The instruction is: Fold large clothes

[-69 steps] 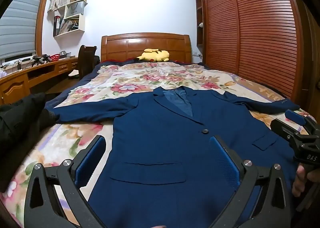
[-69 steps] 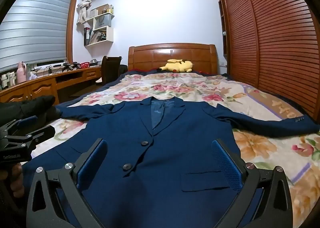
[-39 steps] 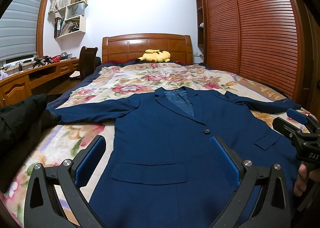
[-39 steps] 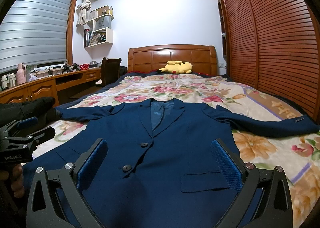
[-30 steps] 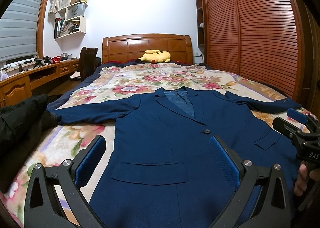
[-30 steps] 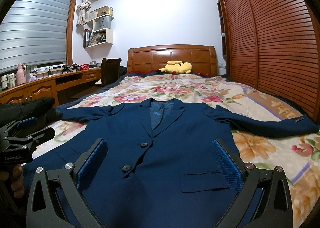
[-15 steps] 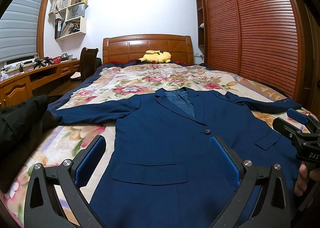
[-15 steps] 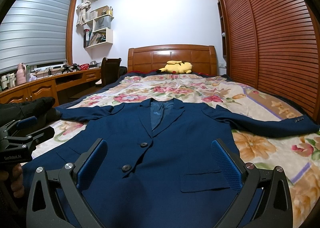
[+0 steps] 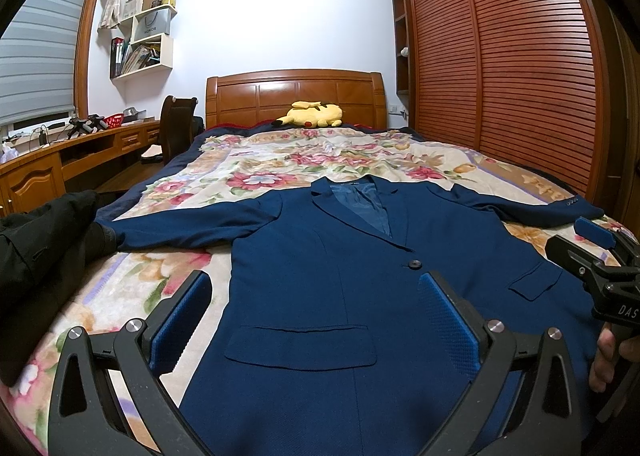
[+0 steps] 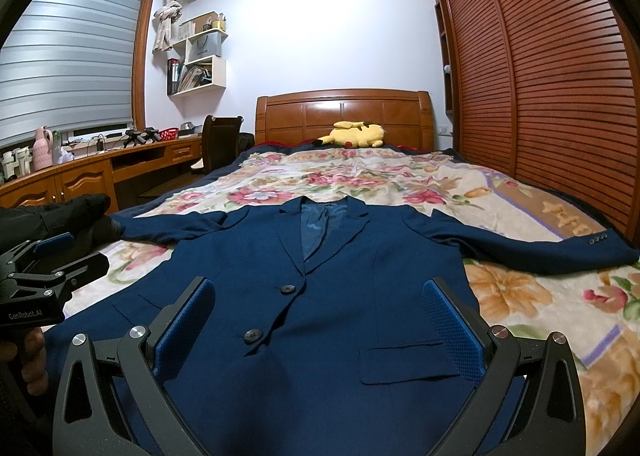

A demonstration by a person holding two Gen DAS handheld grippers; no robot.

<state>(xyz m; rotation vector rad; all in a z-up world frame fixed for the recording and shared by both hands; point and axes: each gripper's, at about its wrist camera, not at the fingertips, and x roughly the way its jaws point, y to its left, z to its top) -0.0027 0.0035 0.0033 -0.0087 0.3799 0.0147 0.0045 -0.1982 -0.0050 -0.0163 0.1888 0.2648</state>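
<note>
A navy blue suit jacket (image 9: 360, 276) (image 10: 340, 288) lies flat and face up on the floral bedspread (image 9: 280, 159) (image 10: 360, 175), buttoned, collar toward the headboard, both sleeves spread out sideways. My left gripper (image 9: 316, 316) is open above the jacket's lower left front, over the flap pocket, holding nothing. Over the lower right front my right gripper (image 10: 316, 320) hangs open and empty too. Each gripper shows at the edge of the other view, the right gripper (image 9: 600, 256) and the left gripper (image 10: 48, 268), with a hand on its handle.
A black garment (image 9: 36, 232) lies at the bed's left edge by the left sleeve end. A yellow plush toy (image 9: 310, 115) rests at the wooden headboard (image 9: 296, 95). A desk and chair (image 9: 176, 127) stand on the left, a slatted wardrobe (image 9: 500, 75) on the right.
Both views have shifted only slightly; the jacket lies as before and both grippers stay open above its lower front.
</note>
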